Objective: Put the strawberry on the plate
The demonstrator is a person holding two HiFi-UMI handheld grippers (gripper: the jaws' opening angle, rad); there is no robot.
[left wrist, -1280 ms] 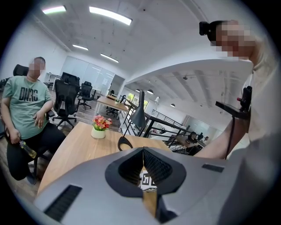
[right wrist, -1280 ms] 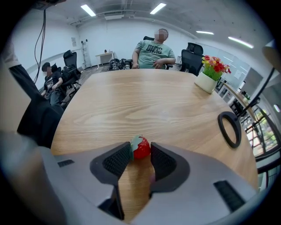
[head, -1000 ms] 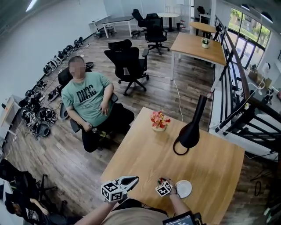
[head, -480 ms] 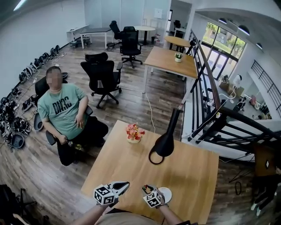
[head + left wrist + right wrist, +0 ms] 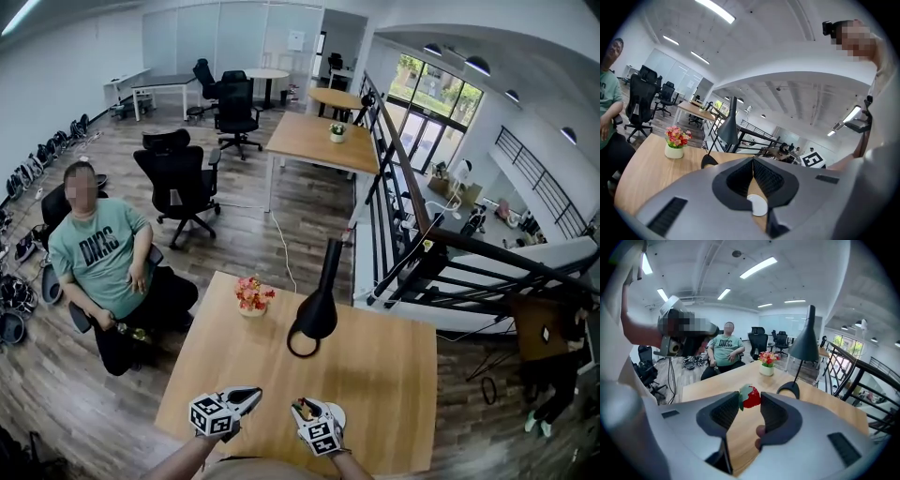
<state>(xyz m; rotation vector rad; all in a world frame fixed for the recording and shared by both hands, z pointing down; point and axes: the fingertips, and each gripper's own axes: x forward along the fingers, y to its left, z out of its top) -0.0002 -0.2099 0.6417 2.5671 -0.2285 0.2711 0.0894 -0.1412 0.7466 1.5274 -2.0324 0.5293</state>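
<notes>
The right gripper (image 5: pixel 300 409) is clamped on the strawberry (image 5: pixel 752 397), but only with the very tips of its jaws, so I think a quick turn may let the fruit slip out. The plate (image 5: pixel 336 412) lies just beside it, near the front edge of the bench (image 5: pixel 375 366), where a dropped berry could roll off. The left gripper (image 5: pixel 247 397) is closed and empty. The lamp (image 5: pixel 317 317) stands farther back and leaves room.
</notes>
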